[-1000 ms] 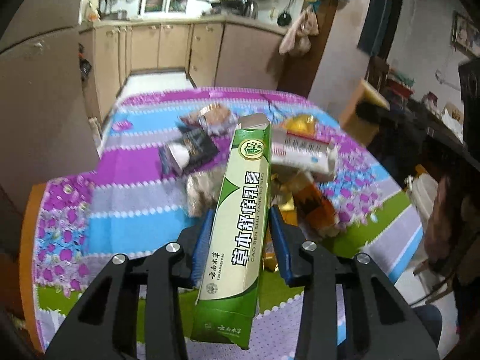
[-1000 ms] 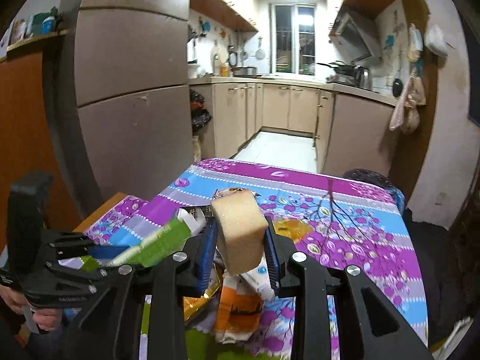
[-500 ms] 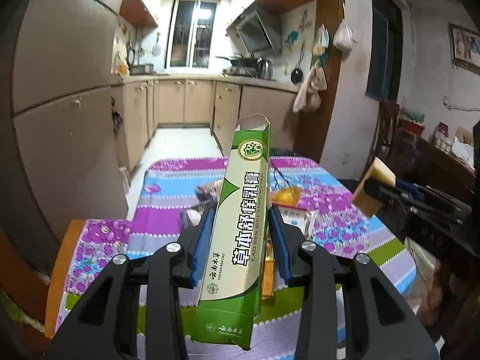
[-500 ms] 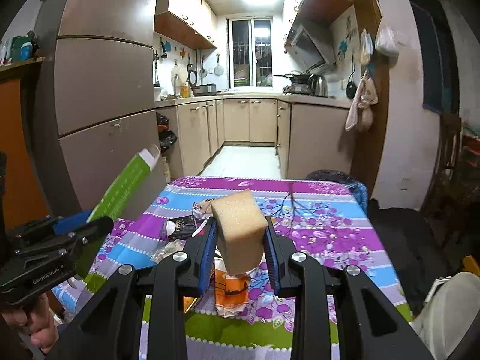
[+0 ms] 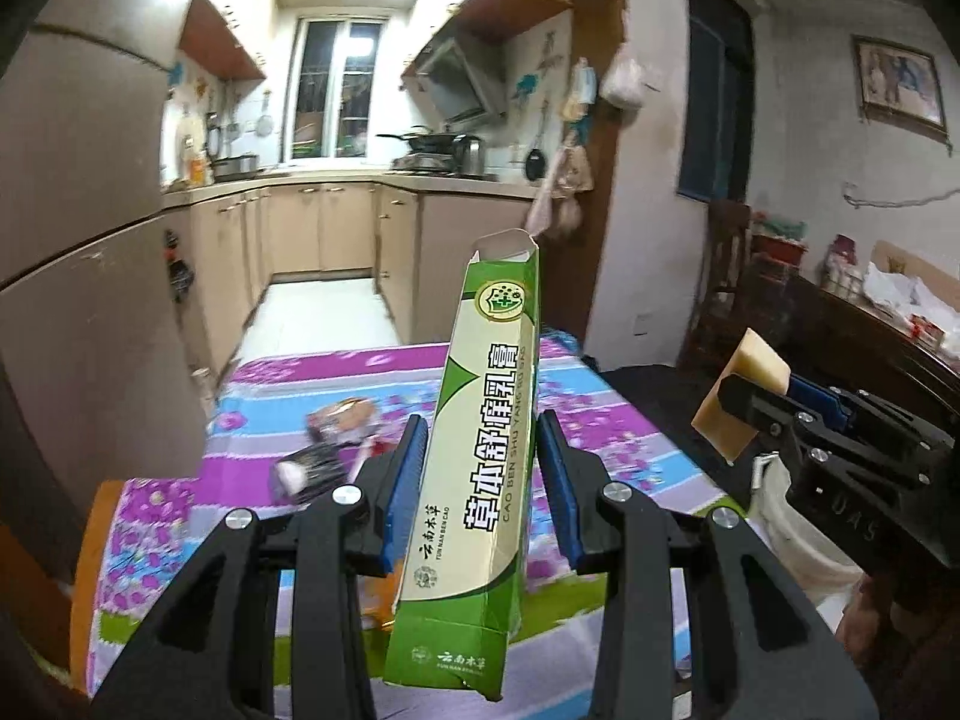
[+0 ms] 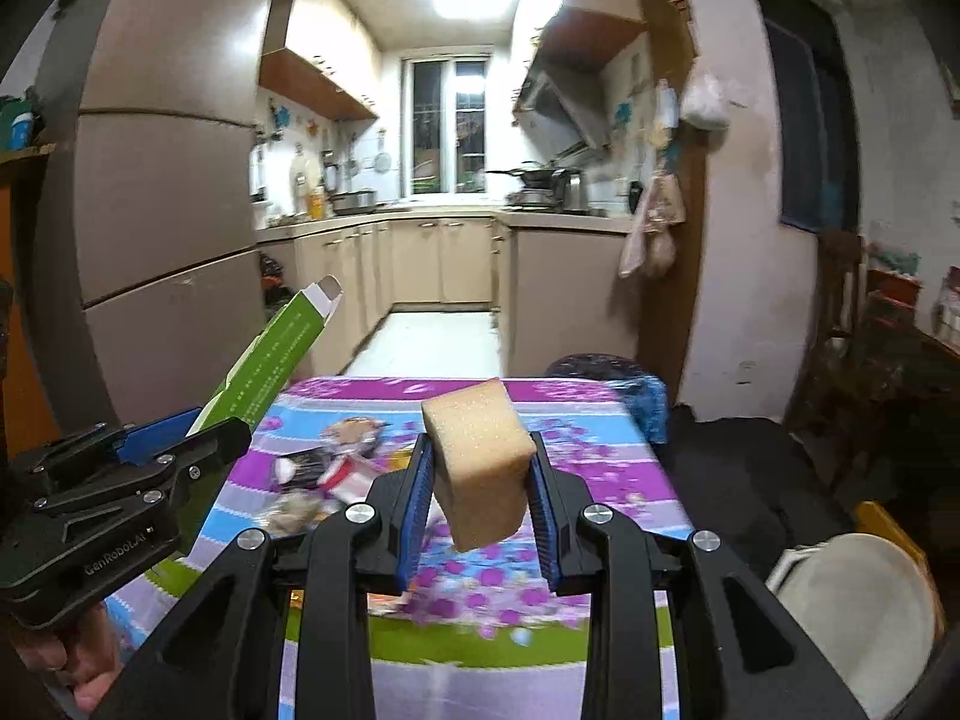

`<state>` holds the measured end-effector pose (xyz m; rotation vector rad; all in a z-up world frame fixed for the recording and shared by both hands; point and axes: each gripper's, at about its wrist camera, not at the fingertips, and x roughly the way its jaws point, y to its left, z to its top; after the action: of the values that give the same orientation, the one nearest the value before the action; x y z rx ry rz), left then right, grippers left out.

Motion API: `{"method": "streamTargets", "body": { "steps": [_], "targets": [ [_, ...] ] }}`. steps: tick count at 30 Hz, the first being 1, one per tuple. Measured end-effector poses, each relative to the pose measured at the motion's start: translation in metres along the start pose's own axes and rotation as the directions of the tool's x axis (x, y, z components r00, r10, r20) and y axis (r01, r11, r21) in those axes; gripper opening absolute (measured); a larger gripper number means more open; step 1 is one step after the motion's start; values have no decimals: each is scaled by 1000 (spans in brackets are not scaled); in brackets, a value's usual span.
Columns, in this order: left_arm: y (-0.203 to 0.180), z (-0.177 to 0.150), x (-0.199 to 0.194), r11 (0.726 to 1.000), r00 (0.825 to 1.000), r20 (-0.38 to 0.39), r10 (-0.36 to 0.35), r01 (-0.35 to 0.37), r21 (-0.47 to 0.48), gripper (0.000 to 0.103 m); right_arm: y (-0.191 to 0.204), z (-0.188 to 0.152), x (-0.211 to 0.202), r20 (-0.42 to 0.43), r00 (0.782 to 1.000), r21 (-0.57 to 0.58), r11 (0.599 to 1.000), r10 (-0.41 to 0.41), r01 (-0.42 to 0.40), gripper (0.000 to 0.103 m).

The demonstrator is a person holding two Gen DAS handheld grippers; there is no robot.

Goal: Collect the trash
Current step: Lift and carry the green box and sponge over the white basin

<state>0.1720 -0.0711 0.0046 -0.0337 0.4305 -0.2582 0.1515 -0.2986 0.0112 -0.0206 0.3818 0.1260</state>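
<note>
**Both grippers loaded, held above the table**

We see the table [image 6: 636,456] at 12 o'clock in both wrist views, under a glossy floral cloth in purple, blue and green stripes.

Left gripper [image 5: 480,480]: blue ribbed pads [image 5: 403,480] narrowed onto the long sides of a green toothpaste box [image 5: 480,462]. It's a thin cardboard carton, tall and rectangular, top flap open, tilted slightly toward 1 o'clock, clear of the cloth.

Right gripper [image 6: 480,492]: pads [image 6: 540,504] pinched onto a tan sponge block [image 6: 480,462], porous, roughly cuboid, squeezed at the sides, off the table.

At 4 o'clock in the right view we see a white-lined bin [image 6: 858,594] beside the table.

More trash on the cloth: crumpled wrappers [image 6: 336,468] at 11 o'clock of the sponge, blurred. Nothing sits between the grippers and the bin.
</note>
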Motion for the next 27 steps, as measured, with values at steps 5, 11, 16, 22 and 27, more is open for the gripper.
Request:
{"method": "streamTargets", "body": {
  "steps": [5, 11, 16, 22, 27],
  "targets": [
    [-46, 8, 14, 997, 998, 0, -61, 61, 46, 36, -49, 0, -22, 2, 996, 30, 995, -90, 90, 31],
    [-103, 8, 27, 983, 990, -14, -141, 141, 114, 36, -111, -4, -42, -7, 982, 66, 980, -189, 189, 31],
    [-148, 6, 39, 964, 976, -43, -212, 216, 157, 36, -165, -15, -60, -35, 963, 93, 958, -269, 271, 31],
    [-210, -2, 52, 925, 949, -101, -298, 314, 215, 36, -243, -31, -78, -111, 928, 129, 921, -355, 368, 31],
    [-258, -9, 72, 883, 910, -190, -368, 406, 235, 36, -319, -49, -82, -239, 891, 170, 887, -385, 429, 31]
  ]
}}
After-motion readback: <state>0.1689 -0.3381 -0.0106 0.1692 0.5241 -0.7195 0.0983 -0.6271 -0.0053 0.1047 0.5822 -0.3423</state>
